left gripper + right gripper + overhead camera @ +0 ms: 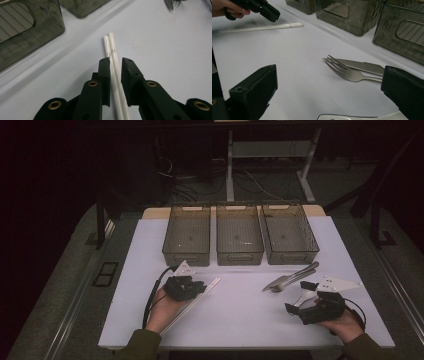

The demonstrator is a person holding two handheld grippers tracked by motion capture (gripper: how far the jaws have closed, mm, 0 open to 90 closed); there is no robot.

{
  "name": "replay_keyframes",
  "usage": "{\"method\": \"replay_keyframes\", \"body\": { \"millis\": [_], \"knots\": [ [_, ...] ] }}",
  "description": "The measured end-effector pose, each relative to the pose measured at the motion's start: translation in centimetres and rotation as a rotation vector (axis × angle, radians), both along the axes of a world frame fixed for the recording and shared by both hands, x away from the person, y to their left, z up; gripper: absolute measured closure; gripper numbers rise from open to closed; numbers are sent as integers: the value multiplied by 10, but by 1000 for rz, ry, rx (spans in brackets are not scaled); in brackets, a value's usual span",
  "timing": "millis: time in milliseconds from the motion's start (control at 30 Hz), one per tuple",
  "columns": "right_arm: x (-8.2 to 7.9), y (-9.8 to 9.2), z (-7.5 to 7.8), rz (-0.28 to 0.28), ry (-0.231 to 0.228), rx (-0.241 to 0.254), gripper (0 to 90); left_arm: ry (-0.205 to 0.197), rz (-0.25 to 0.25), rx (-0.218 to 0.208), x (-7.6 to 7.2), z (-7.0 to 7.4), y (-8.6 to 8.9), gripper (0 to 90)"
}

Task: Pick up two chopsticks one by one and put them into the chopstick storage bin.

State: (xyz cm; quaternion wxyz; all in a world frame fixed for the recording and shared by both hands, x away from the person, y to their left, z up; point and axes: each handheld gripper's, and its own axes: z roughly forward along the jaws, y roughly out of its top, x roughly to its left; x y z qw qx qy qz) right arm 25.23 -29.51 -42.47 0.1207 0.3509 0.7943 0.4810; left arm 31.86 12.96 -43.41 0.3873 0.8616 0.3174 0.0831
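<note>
Just in front of the left bin (186,240), on the white board (240,320), lies a pair of white chopsticks (113,62). Straddling them, the left gripper (115,62) has its jaws drawn narrow, pads close against both sticks. Farther along the row from that bin, the right gripper (329,82) stands wide apart, nothing between its jaws, near a fork (344,71) and knife (362,66).
</note>
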Motion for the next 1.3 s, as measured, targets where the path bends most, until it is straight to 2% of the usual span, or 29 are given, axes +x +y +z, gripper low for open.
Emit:
{"method": "replay_keyframes", "body": {
  "millis": [100, 667, 967, 1300],
  "knots": [
    [0, 0, 0, 1, 1, -1, 8, 22, 1, 1, 0, -1, 0, 797],
    [0, 0, 0, 2, 2, -2, 8, 51, 4, 8, 2, -6, -1, 818],
    [0, 0, 0, 3, 2, -2, 8, 54, 12, 17, 3, -7, 0, 822],
    [0, 0, 0, 2, 4, -1, 8, 42, 17, 56, 2, -10, 0, 797]
  ]
}}
